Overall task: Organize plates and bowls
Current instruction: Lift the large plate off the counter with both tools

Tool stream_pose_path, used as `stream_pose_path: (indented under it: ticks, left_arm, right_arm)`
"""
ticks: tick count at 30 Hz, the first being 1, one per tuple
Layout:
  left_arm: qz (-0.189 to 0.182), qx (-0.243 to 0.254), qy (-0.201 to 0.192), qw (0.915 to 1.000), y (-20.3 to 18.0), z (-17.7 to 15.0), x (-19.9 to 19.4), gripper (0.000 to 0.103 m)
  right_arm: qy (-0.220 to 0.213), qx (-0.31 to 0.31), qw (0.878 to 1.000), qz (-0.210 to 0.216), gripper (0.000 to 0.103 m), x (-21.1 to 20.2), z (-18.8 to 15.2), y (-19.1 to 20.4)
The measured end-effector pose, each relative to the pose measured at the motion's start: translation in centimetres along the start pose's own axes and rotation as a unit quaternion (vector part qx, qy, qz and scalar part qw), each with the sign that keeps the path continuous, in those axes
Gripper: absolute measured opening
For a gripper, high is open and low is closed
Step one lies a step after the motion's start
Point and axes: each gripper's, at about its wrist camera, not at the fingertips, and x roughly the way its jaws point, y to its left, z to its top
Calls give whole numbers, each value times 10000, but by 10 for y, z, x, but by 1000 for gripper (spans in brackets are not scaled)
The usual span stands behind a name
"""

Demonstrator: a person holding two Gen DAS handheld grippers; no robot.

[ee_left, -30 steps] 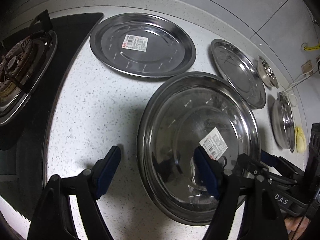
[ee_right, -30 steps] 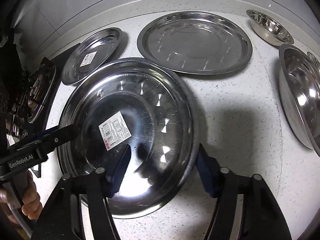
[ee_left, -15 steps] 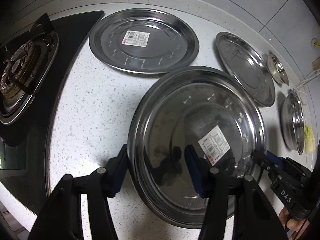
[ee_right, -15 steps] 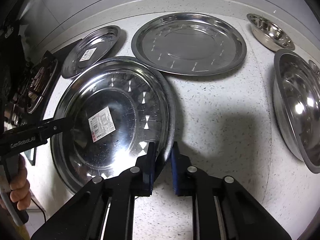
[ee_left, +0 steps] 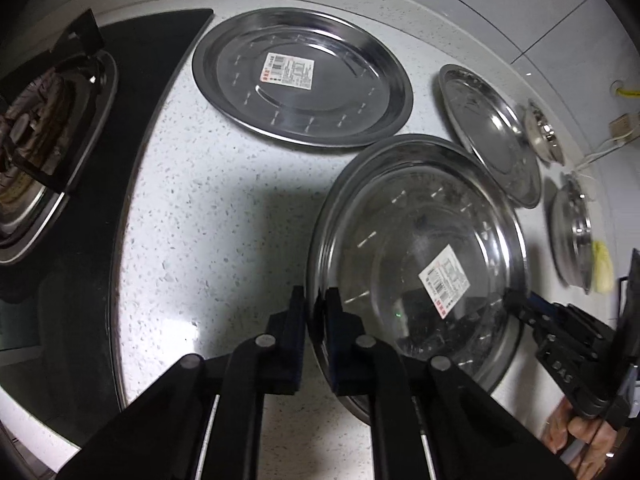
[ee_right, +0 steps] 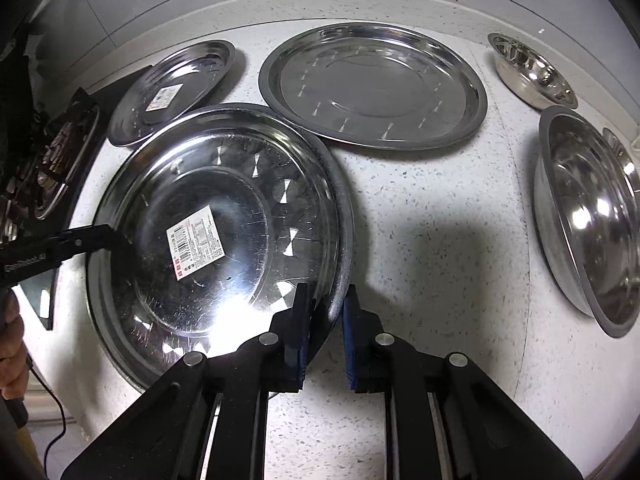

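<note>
Steel, stiff and slippery, the large plate (ee_right: 216, 236) is being pinched: left gripper (ee_left: 316, 312) at nine o'clock rim, right gripper (ee_right: 326, 312) at four.

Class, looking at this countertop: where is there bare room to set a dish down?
Bare counter lies between the stove and the gripped plate, and between that plate and the deep bowl. The back is crowded with plates.

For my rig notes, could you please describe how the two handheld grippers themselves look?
Both are black linkage frames with silver pivot pins and dark blue pads. The left gripper bears white lettering along its side, blurred here; the right gripper shows white letters "DAS". A thin black cable hangs below the left one.
</note>
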Motion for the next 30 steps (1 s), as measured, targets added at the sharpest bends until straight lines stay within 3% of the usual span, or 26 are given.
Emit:
stream_pose_path:
  ticks: [5, 11, 30]
  left_arm:
    - [-172, 161, 159, 9996, 4, 1, -1, 8]
    - [-245, 166, 247, 9993, 6, 2, -1, 7]
    - [-43, -53, 165, 9998, 5, -5, -3, 7]
  right_arm:
    - [92, 121, 9995, -285, 14, 2, 2, 11]
    - [113, 239, 9991, -324, 14, 1, 1, 16]
    - [-19, -68, 9999, 145, 13, 0, -2, -9]
